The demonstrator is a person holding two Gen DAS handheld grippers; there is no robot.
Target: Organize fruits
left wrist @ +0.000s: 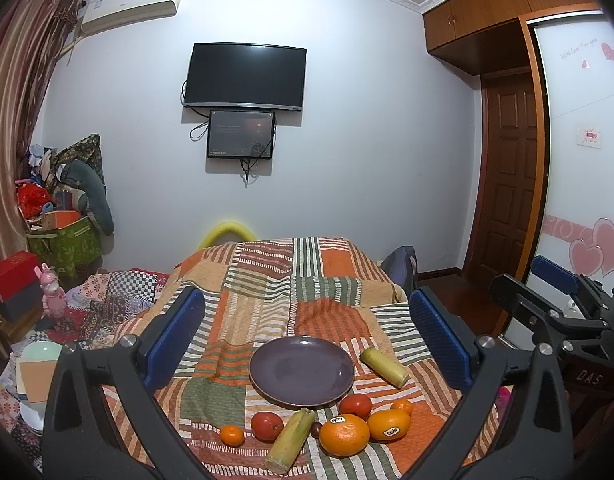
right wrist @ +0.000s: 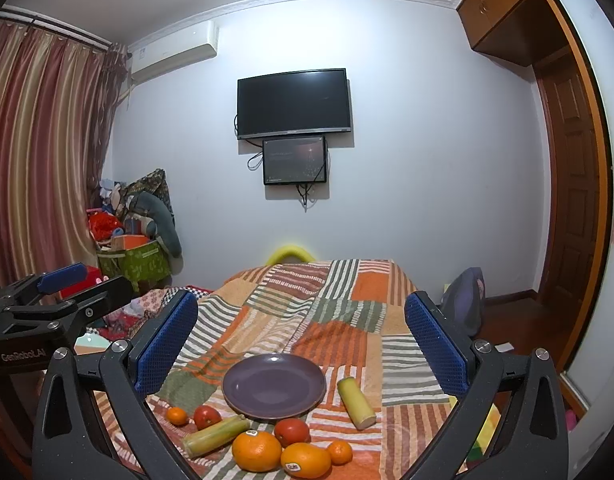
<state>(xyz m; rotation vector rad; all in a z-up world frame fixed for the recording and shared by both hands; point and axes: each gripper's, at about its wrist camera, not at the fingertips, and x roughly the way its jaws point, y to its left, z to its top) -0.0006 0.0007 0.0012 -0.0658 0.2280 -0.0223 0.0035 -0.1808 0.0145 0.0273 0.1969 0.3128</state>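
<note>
An empty purple plate (left wrist: 302, 371) (right wrist: 273, 385) lies on a striped patchwork cloth (left wrist: 327, 280) (right wrist: 339, 300). In front of it lie two big oranges (left wrist: 344, 435) (right wrist: 256, 451), two small tangerines (left wrist: 232, 435) (right wrist: 176, 415), two red tomatoes (left wrist: 267, 426) (right wrist: 292, 431) and a yellow-green sugarcane piece (left wrist: 291, 440) (right wrist: 216, 436). A second cane piece (left wrist: 385, 367) (right wrist: 356, 402) lies right of the plate. My left gripper (left wrist: 303, 340) and right gripper (right wrist: 303, 340) are open, empty, above the fruit.
Each gripper shows in the other's view: the right one (left wrist: 555, 312) at the right, the left one (right wrist: 47, 304) at the left. A cluttered bed (left wrist: 107, 296) and boxes (left wrist: 63, 236) are to the left. A backpack (right wrist: 465, 300) and wooden door (left wrist: 507, 184) are to the right.
</note>
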